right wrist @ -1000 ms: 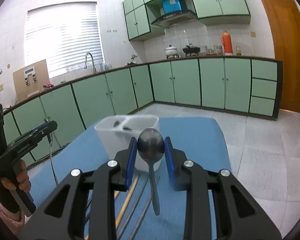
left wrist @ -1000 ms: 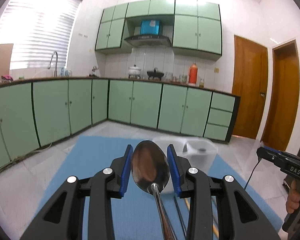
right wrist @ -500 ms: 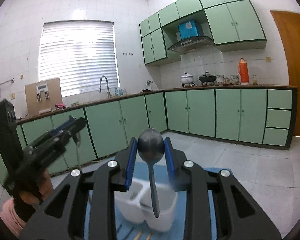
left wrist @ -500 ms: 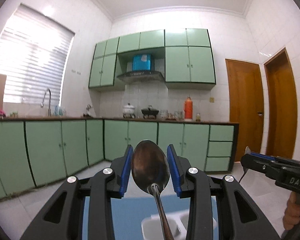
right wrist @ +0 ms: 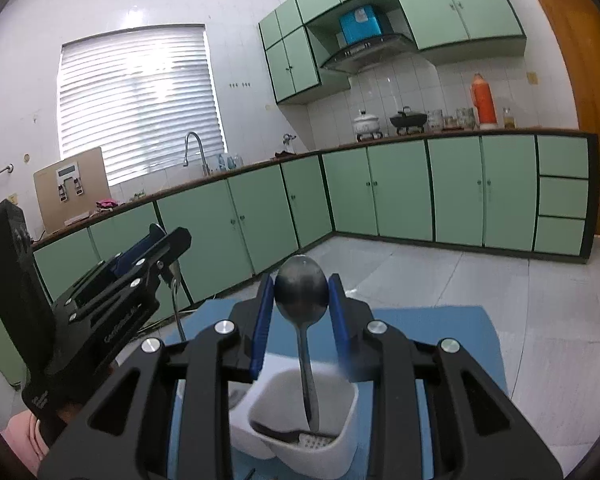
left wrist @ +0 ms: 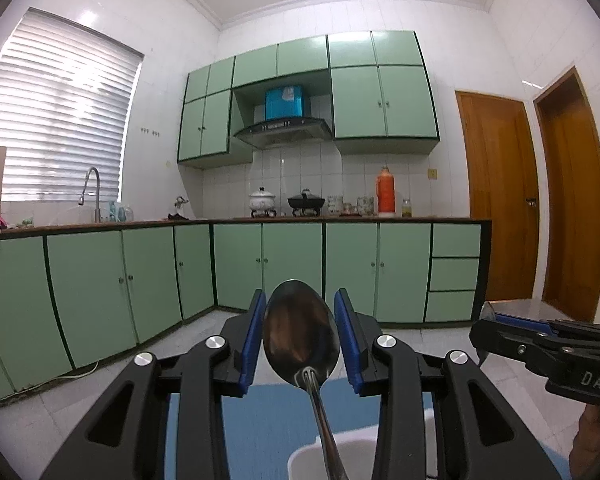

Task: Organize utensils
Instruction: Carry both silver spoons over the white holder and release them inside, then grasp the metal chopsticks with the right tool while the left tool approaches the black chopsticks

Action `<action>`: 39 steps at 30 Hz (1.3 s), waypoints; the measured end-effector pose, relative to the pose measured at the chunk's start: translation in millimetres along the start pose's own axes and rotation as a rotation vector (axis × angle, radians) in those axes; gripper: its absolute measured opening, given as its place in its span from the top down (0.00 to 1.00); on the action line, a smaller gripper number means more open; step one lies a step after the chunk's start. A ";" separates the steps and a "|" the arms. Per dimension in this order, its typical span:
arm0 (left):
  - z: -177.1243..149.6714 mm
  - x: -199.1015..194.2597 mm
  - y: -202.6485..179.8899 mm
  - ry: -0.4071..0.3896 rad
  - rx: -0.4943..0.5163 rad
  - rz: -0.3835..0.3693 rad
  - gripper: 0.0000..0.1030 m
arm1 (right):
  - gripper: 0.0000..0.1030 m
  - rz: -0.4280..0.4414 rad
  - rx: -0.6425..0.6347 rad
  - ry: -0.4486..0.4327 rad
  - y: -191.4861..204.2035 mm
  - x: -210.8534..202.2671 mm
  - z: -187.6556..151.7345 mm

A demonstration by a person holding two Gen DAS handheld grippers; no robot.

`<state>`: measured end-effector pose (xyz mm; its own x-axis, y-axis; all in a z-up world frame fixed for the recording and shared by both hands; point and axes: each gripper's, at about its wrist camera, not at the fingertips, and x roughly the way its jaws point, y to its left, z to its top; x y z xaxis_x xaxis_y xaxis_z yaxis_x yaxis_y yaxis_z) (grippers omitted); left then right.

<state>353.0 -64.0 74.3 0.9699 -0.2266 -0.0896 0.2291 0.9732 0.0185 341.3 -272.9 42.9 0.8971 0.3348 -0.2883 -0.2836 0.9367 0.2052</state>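
Note:
My left gripper (left wrist: 300, 336) is shut on a steel spoon (left wrist: 300, 332), bowl up between the blue pads, handle hanging down over the white utensil holder (left wrist: 340, 452). My right gripper (right wrist: 300, 312) is shut on a darker metal spoon (right wrist: 301, 288), bowl up, with its handle reaching down into a compartment of the white holder (right wrist: 300, 436). Each view shows the other gripper: the right one (left wrist: 540, 344) and the left one (right wrist: 112, 292) with its spoon handle.
The holder stands on a blue mat (right wrist: 440, 328) on a table. A dark utensil (right wrist: 284, 434) lies in the holder's bottom. Green kitchen cabinets (left wrist: 292, 268), a counter and wooden doors (left wrist: 496, 200) lie beyond.
Both grippers have risen and tilted up with their spoons. The right spoon's handle has moved from in front of the holder into a compartment. The loose utensils on the mat have dropped out of view.

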 end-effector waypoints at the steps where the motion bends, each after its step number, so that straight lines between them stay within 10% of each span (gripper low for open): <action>1: -2.4 1.4 0.5 0.009 -0.001 0.000 0.66 | 0.74 0.000 0.003 0.009 -0.3 0.7 -4.7; 10: -30.2 6.2 4.1 0.127 -0.018 0.015 0.64 | 0.73 -0.015 0.015 0.076 6.1 10.5 -32.3; 24: -30.9 -46.7 21.2 0.162 -0.099 0.043 0.23 | 0.40 -0.068 0.023 0.020 16.9 -41.4 -41.4; 39: -109.6 -167.0 10.5 0.312 -0.055 0.086 0.12 | 0.30 -0.203 0.032 0.102 37.9 -131.2 -152.3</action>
<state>184.4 -11.8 -19.6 0.9112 -0.1292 -0.3912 0.1346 0.9908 -0.0136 161.3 -265.8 -54.0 0.8953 0.1502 -0.4195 -0.0886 0.9827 0.1628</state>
